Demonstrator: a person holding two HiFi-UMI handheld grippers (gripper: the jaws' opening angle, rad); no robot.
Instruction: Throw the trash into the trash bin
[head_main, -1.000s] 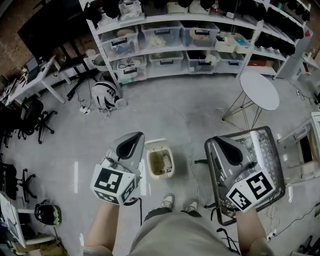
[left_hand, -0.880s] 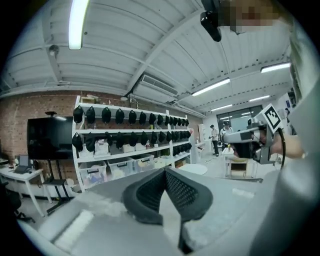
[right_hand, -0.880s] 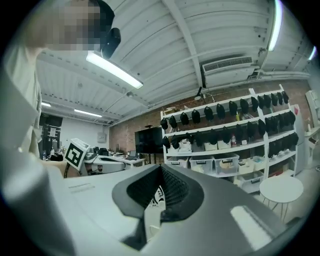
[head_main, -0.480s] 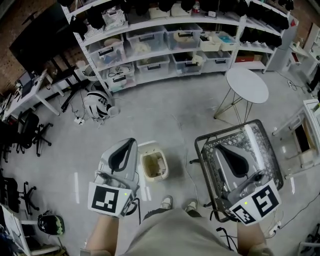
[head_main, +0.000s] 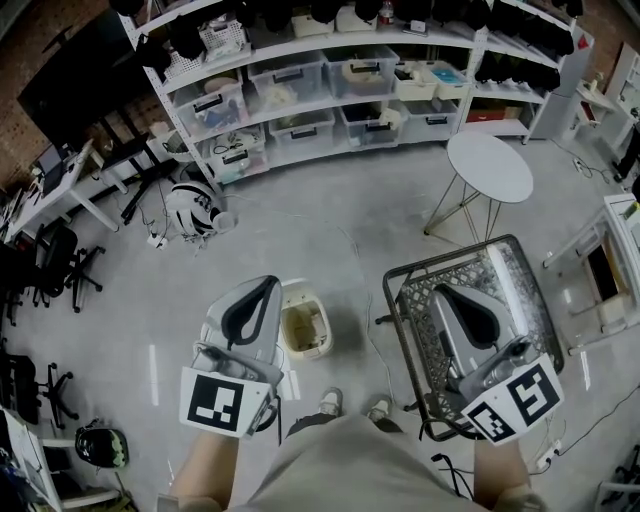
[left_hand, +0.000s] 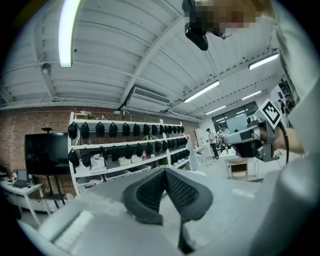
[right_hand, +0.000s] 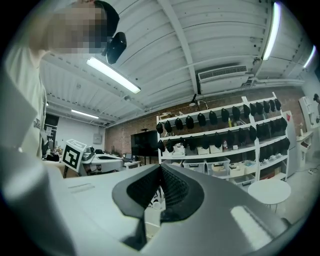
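Observation:
A small white trash bin (head_main: 305, 332) stands open on the grey floor just ahead of the person's feet; its inside looks yellowish-brown. My left gripper (head_main: 265, 286) hovers just left of the bin, held level, its jaws shut with nothing between them (left_hand: 164, 171). My right gripper (head_main: 438, 291) hangs over a black wire cart (head_main: 400, 330), jaws likewise shut and empty (right_hand: 160, 168). No piece of trash shows in either gripper. The left gripper view shows the right gripper (left_hand: 250, 138) at its right side.
A round white table (head_main: 490, 166) on thin legs stands beyond the cart. Long white shelves (head_main: 330, 75) with plastic bins line the back. A helmet (head_main: 192, 208) and cables lie on the floor at left; office chairs (head_main: 50, 255) and desks stand far left.
Both grippers have come up towards the head camera and look larger. The right one now lies further over the wire cart. Both stay shut and empty.

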